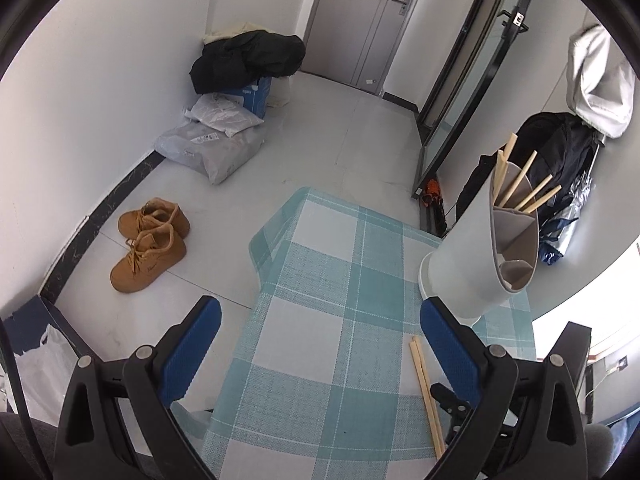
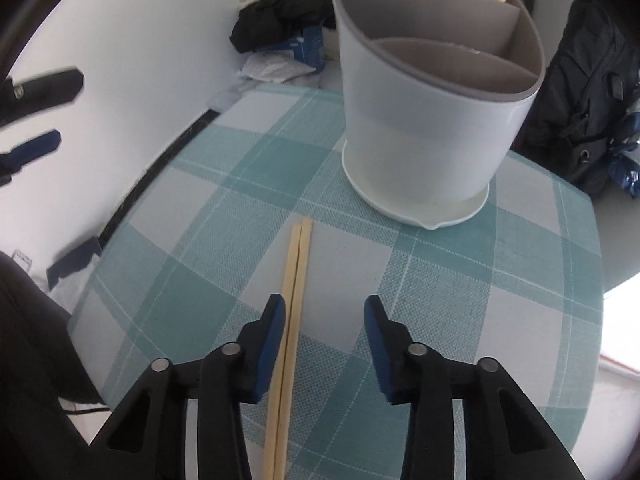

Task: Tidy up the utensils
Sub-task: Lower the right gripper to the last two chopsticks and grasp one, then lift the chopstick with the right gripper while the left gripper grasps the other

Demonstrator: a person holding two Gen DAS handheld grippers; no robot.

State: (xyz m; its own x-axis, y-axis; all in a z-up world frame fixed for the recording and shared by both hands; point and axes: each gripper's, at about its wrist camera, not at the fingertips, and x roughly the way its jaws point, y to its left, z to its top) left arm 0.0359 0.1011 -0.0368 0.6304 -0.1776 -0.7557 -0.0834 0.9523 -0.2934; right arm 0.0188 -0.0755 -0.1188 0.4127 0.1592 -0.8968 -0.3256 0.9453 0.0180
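1. Right wrist view: the right gripper [image 2: 325,320] hangs low over the checked tabletop [image 2: 460,280], its fingers [image 2: 272,336] partly open and straddling a pair of wooden chopsticks [image 2: 294,300] that lie flat, side by side. The left pad sits right against the pair, the right pad stands well clear, so nothing is pinched yet.
2. The pair lies lengthwise between the fingers, pointing toward the white utensil holder [image 2: 432,128] just beyond its far end. To me that lineup looks deliberate, for a squeeze across the sticks.
3. The holder stands upright on its saucer-like base, split by a divider. More chopsticks already lean in the rear compartment; the near one looks empty.
4. Left wrist view: the left gripper [image 1: 320,332] hovers beside, fingers spread wide and empty, the holder just off its right finger. It seems parked out of the way, perhaps ready to steady the holder.
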